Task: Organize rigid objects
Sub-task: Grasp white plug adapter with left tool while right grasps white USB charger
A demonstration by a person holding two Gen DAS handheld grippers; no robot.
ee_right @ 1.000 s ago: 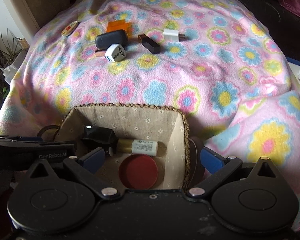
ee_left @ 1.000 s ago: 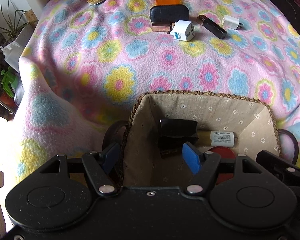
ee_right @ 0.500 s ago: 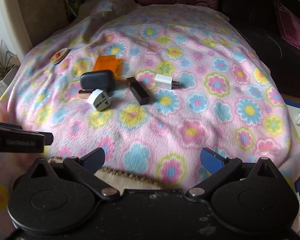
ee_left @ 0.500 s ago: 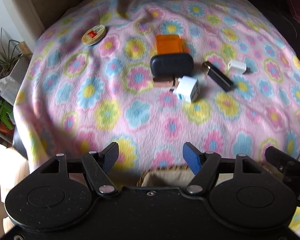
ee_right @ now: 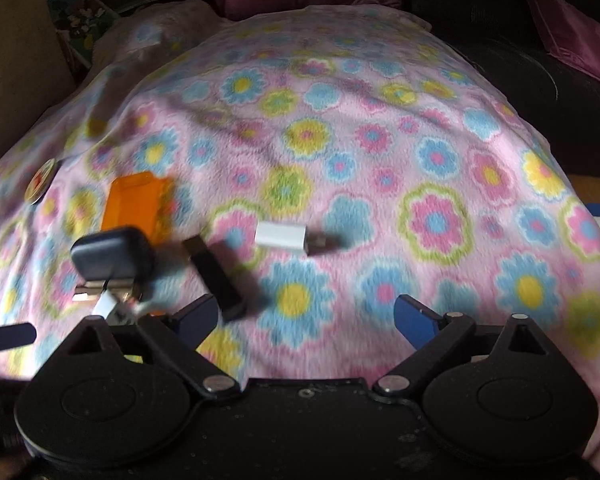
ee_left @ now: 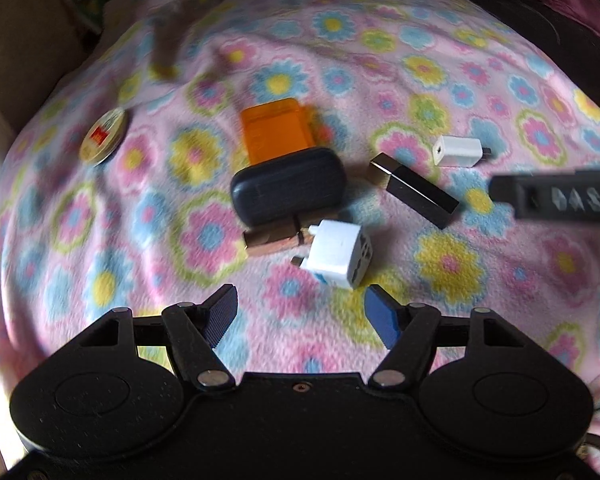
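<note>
On the blanket the things lie in a loose cluster. The flat plastic box lies farthest back, with the oblong case touching its near edge. A wooden clothes peg sits just before the case, and the travel plug adapter touches the peg's right end. Right of the case lies the slim bar-shaped stick, and behind it, further right, the small USB charger. The round tin lies well apart at far left.

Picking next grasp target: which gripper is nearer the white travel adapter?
Left. The white travel adapter lies just ahead of the left gripper, both jaws open and empty. The right gripper sits off to the adapter's right, nearer the black stick.
</note>
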